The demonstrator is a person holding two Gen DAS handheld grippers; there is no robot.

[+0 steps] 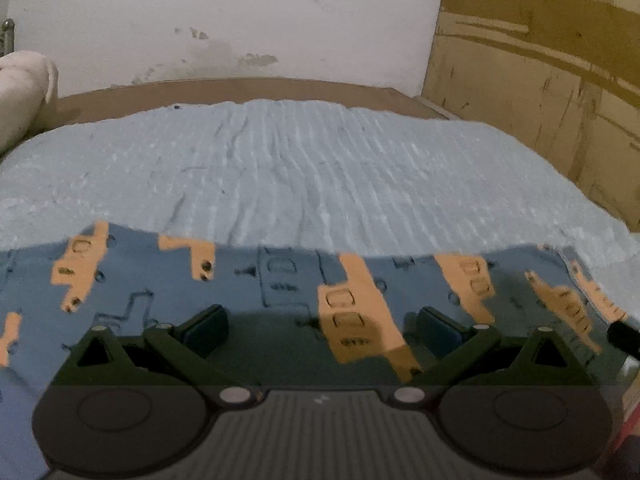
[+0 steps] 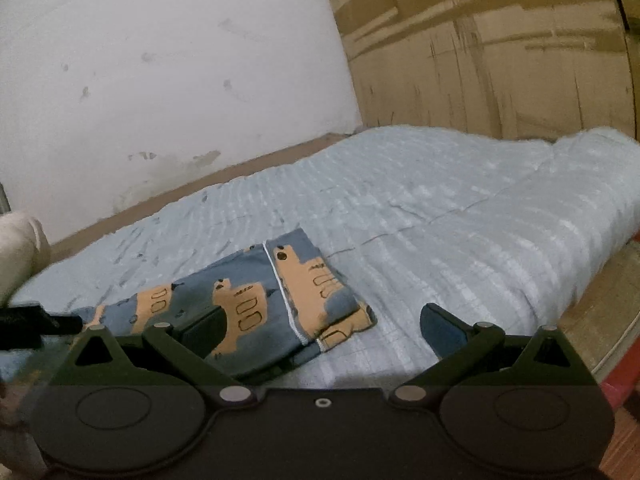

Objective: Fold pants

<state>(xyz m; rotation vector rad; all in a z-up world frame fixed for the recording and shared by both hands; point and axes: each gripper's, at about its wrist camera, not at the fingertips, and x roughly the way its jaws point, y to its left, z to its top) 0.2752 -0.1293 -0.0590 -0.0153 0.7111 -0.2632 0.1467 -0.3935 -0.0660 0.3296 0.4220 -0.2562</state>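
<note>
Judging by how they lie, the pants [image 2: 256,300] look at least partly folded already: from the right wrist camera they're a flat stacked bundle on the bed [image 2: 460,216], with one layer's hemmed edge sitting on top of another and the corner near the right claw [image 2: 324,330] squared off. Whether another fold across is still needed I honestly can't say; the left wrist view shows the fabric running wide across the frame, so maybe one more fold is left.

Both claws are spread wide and gripping nothing. The left claw [image 1: 320,330] hovers right over the cloth, and its tip pokes in at the left edge of the right camera's view.

As for the look: blue fabric with orange blocky shapes outlined in dark lines (vehicles, I think), plus a pale stitched hem. It lies pretty flat on the light blue ribbed bedcover, near the front edge of the bed, well clear of the wall [image 2: 160,80].
</note>
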